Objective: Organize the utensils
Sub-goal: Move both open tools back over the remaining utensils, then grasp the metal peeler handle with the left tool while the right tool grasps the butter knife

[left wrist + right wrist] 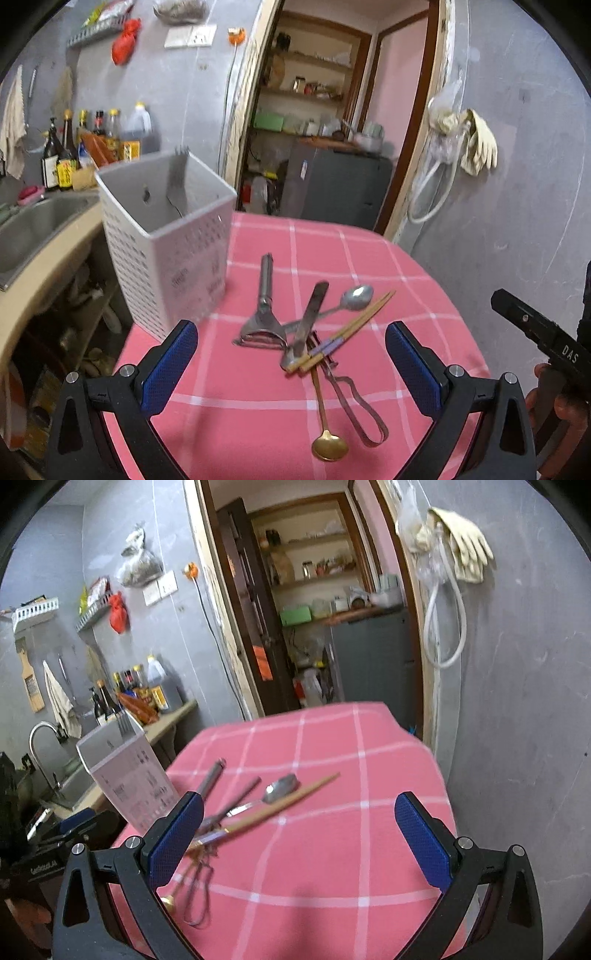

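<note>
A pile of utensils lies on the pink checked tablecloth (369, 258): a steel peeler (264, 306), a silver spoon (356, 297), wooden chopsticks (354, 325), a gold spoon (328, 445), a flat metal utensil (310, 314) and a wire whisk (360, 406). A white perforated utensil holder (166, 236) stands at the table's left edge with a fork (179, 177) in it. My left gripper (291, 369) is open and empty, just in front of the pile. My right gripper (299, 840) is open and empty, with the pile (258, 805) by its left finger.
A counter with a steel sink (33, 225) and several sauce bottles (70, 147) is left of the table. An open doorway (325, 110) to a pantry lies beyond the table. Gloves (476, 140) hang on the grey wall to the right.
</note>
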The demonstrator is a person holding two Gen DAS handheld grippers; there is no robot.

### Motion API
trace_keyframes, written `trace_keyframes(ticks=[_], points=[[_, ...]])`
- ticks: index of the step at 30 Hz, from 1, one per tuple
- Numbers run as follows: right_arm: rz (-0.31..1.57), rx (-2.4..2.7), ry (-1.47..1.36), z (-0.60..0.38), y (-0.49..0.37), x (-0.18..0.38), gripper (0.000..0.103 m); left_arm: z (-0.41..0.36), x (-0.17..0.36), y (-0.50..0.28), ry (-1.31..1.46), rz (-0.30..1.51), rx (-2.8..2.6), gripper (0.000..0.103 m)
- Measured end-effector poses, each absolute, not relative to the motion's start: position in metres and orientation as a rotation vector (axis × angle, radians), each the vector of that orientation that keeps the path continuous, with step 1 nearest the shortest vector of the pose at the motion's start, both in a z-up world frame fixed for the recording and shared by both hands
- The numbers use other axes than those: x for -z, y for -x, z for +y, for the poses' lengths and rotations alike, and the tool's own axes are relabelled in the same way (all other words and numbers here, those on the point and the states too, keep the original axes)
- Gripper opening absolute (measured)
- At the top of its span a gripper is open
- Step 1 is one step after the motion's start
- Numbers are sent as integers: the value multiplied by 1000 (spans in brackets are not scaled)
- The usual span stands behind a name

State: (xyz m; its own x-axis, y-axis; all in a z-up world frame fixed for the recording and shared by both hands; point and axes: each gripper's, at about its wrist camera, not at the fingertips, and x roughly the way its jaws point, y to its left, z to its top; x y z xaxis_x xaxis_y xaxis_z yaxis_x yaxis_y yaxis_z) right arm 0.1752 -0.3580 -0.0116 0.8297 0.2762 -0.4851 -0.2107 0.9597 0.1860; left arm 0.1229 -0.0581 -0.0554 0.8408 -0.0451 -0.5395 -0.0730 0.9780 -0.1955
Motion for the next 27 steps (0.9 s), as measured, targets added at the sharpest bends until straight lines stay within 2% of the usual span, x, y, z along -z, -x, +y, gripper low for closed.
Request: trace_keyframes(ticks=[9,11,13,16,18,21,23,27], points=[[630,-314,-234,-369,-212,43,102,-58,81,-170,246,668,-36,101],[634,-322,-274,-373,-223,47,101,-60,84,-184,254,696,-29,93],[637,-333,-286,-372,-232,51,99,-64,85,-195,245,710,-23,90],[655,-349,-274,-365,-251,55,86,-72,86,-216,214,726,-35,85],[675,-368,-262,-361,-265,57,80,-77,87,-229,196,742,-59,84],[699,-383,-240,-351,-280,60,67,-81,91,-250,188,761,-97,84],[720,-403,-221,-343,-292,63,55,-82,93,-262,171,773,-133,80],[759,-433,-192,-330,-311,71,40,-83,102,-282,149,809,-186,70]])
